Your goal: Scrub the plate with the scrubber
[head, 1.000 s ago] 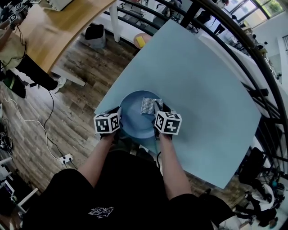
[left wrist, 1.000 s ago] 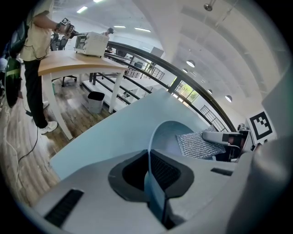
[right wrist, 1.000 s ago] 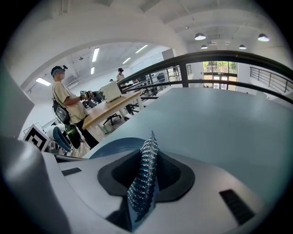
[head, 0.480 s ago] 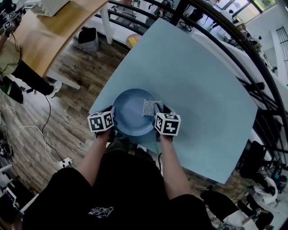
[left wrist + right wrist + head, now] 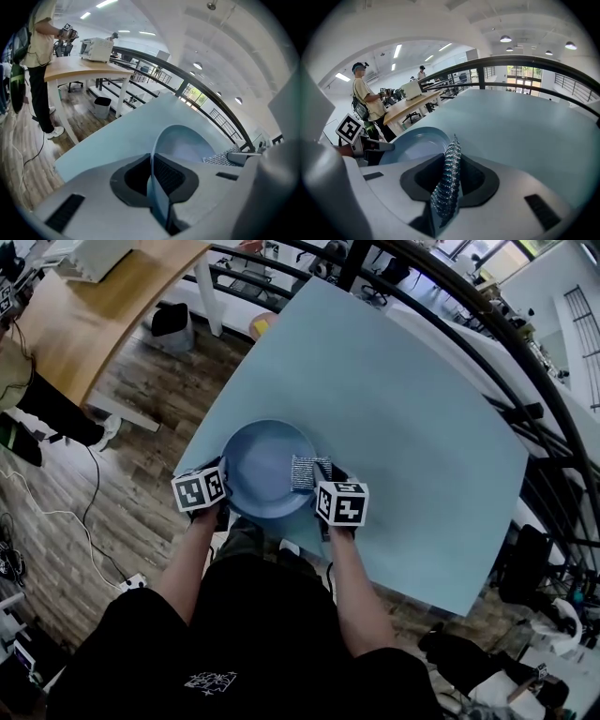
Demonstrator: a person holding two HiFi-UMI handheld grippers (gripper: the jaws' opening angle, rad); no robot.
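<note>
The plate (image 5: 262,465) is located at the near left corner of the desk (image 5: 403,409), close to the near edge. Its left rim is clamped between the jaws of the left hand-held gripper (image 5: 221,495), and in the left gripper view the rim is seen edge-on between the pads. Whether the plate lies flat or is raised slightly cannot be told.

The scrubber (image 5: 303,473), a silvery mesh pad, is pinched edge-on in the jaws of the right hand-held gripper (image 5: 321,479). It is positioned over the right part of the plate, inside the rim. Contact with the surface appears likely but is not confirmed by any view. The pad's long axis runs away from the person, roughly in line with the jaws that hold it.

The bare centre of the plate lies to the left of the scrubber, between the two hand-held grippers. The scrubbing stroke is therefore judged to fall to the right hand, directed leftward across the plate toward the clamped rim, with the left hand serving to steady the plate.
</note>
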